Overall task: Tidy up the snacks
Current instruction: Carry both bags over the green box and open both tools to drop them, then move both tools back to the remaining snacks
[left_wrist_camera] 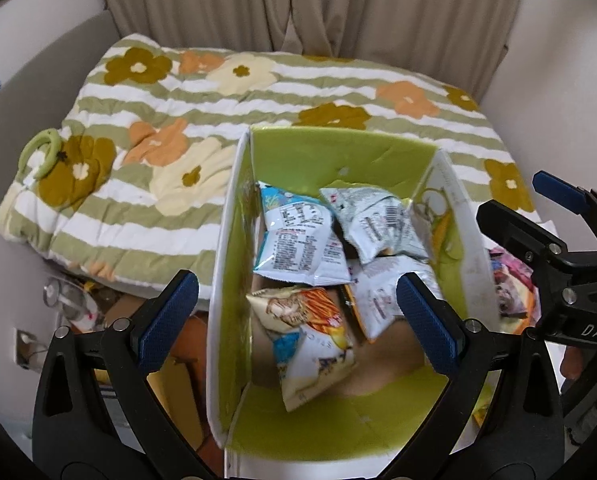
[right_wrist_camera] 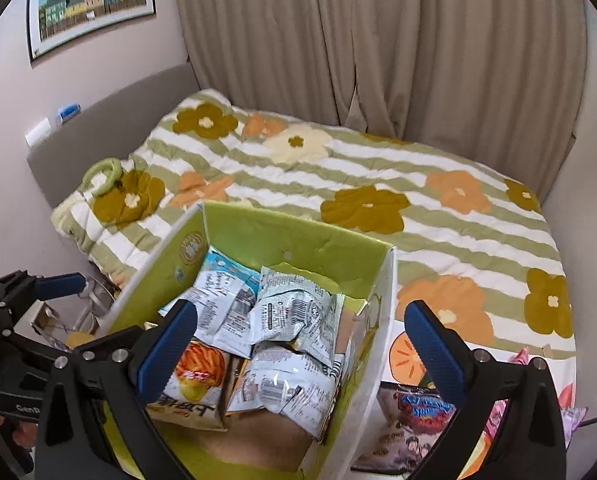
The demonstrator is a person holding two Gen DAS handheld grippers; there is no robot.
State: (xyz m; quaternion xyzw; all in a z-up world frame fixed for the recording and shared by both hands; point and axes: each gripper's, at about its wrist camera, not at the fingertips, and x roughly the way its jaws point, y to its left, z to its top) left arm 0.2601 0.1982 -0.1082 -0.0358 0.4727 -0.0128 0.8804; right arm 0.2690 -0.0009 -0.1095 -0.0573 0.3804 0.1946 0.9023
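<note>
A green-lined cardboard box (left_wrist_camera: 330,152) stands on the bed's near edge and holds several snack packets: a blue-white one (left_wrist_camera: 298,248), a grey-white one (left_wrist_camera: 374,220) and an orange-fries one (left_wrist_camera: 310,336). The box (right_wrist_camera: 294,240) also shows in the right wrist view, with the fries packet (right_wrist_camera: 196,380) and white packets (right_wrist_camera: 294,312) inside. My left gripper (left_wrist_camera: 298,324) is open and empty above the box. My right gripper (right_wrist_camera: 302,352) is open and empty over the box's right wall. A dark snack packet (right_wrist_camera: 410,420) lies outside, right of the box.
A floral striped quilt (right_wrist_camera: 378,176) covers the bed behind the box. A green ring (left_wrist_camera: 38,152) lies on its left end. More packets (left_wrist_camera: 510,280) lie right of the box. Clutter (left_wrist_camera: 74,304) sits on the floor at left. Curtains hang behind.
</note>
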